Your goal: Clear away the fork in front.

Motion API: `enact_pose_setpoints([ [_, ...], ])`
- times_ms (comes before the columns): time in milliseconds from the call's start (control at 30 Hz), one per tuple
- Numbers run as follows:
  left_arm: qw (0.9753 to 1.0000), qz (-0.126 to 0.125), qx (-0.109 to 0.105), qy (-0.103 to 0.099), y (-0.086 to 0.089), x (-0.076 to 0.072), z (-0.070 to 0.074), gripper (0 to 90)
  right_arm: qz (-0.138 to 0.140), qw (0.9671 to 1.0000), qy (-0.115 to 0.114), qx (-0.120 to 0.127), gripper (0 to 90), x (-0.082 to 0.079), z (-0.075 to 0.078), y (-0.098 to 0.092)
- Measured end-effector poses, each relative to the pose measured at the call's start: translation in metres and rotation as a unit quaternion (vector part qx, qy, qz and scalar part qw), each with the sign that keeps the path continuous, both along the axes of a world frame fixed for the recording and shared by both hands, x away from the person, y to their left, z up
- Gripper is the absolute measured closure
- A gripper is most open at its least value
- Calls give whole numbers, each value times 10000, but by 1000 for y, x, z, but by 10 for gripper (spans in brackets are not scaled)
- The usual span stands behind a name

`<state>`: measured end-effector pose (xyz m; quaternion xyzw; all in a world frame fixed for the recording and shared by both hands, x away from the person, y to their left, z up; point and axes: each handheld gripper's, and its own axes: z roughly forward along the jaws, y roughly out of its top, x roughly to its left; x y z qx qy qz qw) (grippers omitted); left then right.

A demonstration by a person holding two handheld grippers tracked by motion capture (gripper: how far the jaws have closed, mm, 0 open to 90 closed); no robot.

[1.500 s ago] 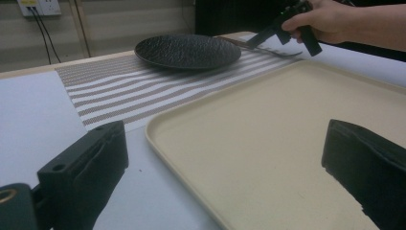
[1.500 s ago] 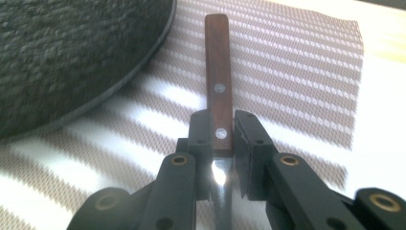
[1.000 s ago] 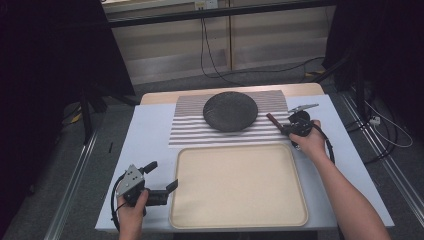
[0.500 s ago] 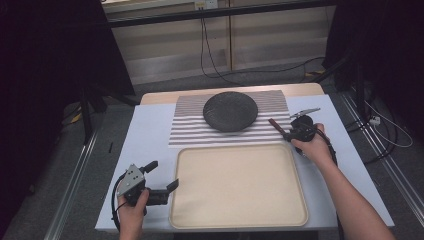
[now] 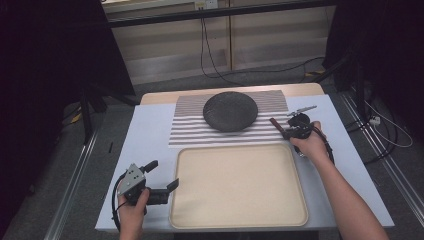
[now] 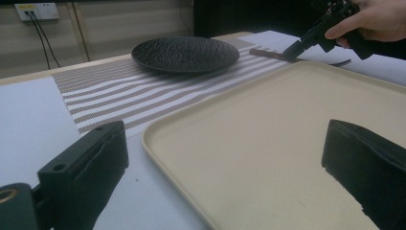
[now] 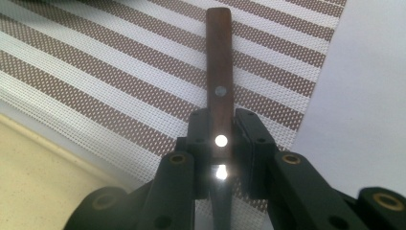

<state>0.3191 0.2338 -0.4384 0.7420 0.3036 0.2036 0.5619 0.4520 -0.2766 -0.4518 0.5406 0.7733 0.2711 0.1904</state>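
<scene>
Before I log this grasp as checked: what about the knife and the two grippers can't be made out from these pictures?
- Knife blade: right gripper view, hidden below the right gripper and cut by the bottom edge.
- Whether the wooden handle touches the striped mat: high view too small, left gripper view too distant.
- Left gripper body: left gripper view, cut off by the bottom edge.

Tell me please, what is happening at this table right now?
A person works with a hand-held gripper in each hand. The right hand-held gripper is shut on a knife by its wooden, riveted handle, low over the right edge of the striped placemat, beside the black plate. The left hand-held gripper is open and holds nothing, at the near left corner of the empty beige tray.
</scene>
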Motion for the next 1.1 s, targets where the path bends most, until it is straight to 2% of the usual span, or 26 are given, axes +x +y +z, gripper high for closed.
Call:
enact_pose_setpoints([
  [100,10000,-32,27,-15,0,0,0,24,-38,9998,-10,214,774,-1,-2,-4],
  [167,10000,-33,38,-25,0,0,0,24,-45,9997,-6,249,774,-1,-3,-5],
  [267,10000,-51,11,-36,-2,1,1,25,-50,10000,-32,-5,777,-1,-2,1],
  [400,10000,-84,30,-35,-4,1,1,25,-102,9999,14,-54,779,0,-1,3],
  [467,10000,-52,-4,-28,-4,1,1,25,-95,9999,62,3,779,1,-1,2],
  [500,10000,-60,57,-45,-2,1,2,25,-116,9999,98,68,779,1,0,1],
  [567,10000,-19,4,-43,-2,0,2,25,-58,9999,97,-41,780,2,1,2],
  [667,10000,-22,57,-47,-1,0,1,25,-97,9994,155,278,781,3,1,-5],
  [800,10000,6,28,-19,0,0,1,25,-27,9993,154,346,781,1,2,-8],
  [867,10000,3,21,-9,0,0,1,25,-42,9983,-13,590,781,-3,7,-13],
  [933,10000,10,3,-18,0,-1,1,25,-43,9979,-89,642,781,-5,10,-15],
  [967,10000,9,-31,-9,0,0,1,25,-25,9958,-290,864,781,-11,17,-21],
  [1100,10000,10,-55,4,-1,0,2,25,-28,9921,-640,1078,782,-24,31,-28],
])
